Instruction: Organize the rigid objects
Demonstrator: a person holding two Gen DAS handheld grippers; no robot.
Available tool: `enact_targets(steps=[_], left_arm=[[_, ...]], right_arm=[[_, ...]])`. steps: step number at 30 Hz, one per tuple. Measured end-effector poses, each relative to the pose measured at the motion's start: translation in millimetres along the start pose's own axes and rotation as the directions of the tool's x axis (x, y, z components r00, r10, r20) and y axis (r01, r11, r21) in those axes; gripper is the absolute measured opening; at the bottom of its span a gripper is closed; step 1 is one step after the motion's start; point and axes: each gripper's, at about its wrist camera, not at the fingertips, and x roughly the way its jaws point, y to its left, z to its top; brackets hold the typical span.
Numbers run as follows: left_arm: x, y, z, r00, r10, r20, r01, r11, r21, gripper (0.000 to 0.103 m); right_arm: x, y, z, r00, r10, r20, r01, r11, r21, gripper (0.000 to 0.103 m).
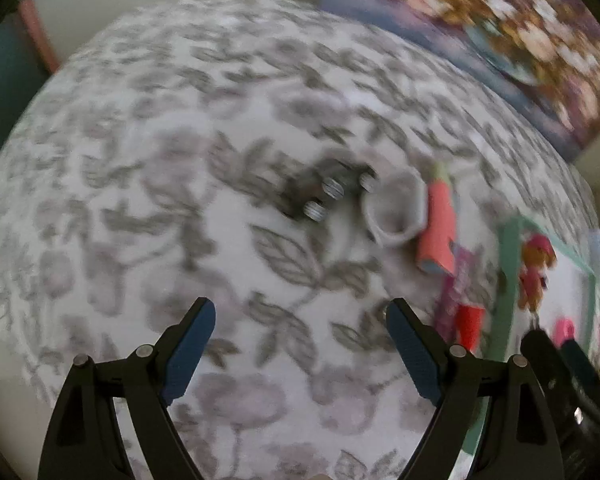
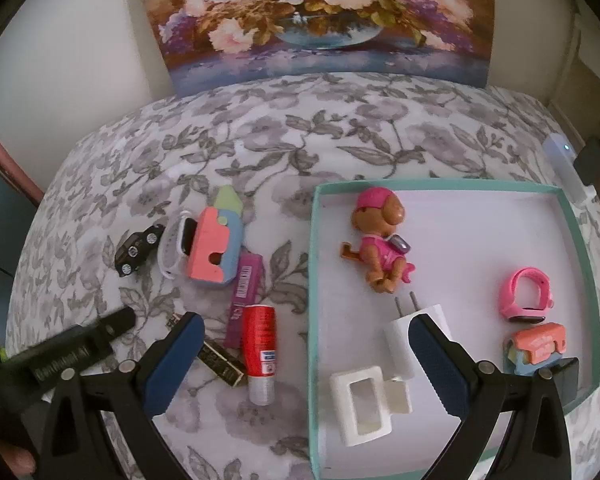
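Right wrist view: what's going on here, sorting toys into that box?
Yes. A person with two handheld grippers is sorting small items from a floral cloth into a teal box. The box already holds a dog figure, a charger, a pink watch and a few others. The toy car, white watch, red tube and more lie outside. Both the left gripper and right gripper are open and empty.

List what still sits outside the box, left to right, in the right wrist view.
Black toy car → white smartwatch → pink-and-blue block toy → red tube. The purple tube and black lipstick overlap these, so I left them out.
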Motion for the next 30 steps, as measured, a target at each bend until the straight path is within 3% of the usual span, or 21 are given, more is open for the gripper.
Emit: enact_targets(steps=[14,22,30], left_arm=[[26,-43,-25,0.994,-0.016,-0.106,0.039,0.976,0.215,0.088],[35,-68,-43,0.985,-0.045,-0.166,0.091,0.956,0.28,0.088],[36,-83,-44,0.987,-0.057,-0.151,0.107,0.934,0.342,0.088]], right_arm=[[0,-28,4,1.0,-0.024,-0.009,0.025,0.998,0.061,0.103],[1,-32,3,1.0,-0.02,-0.014,0.021,0.997,0.075,0.103],[3,-38,2,0.999,-0.024,-0.028,0.027,0.996,0.085,0.103]])
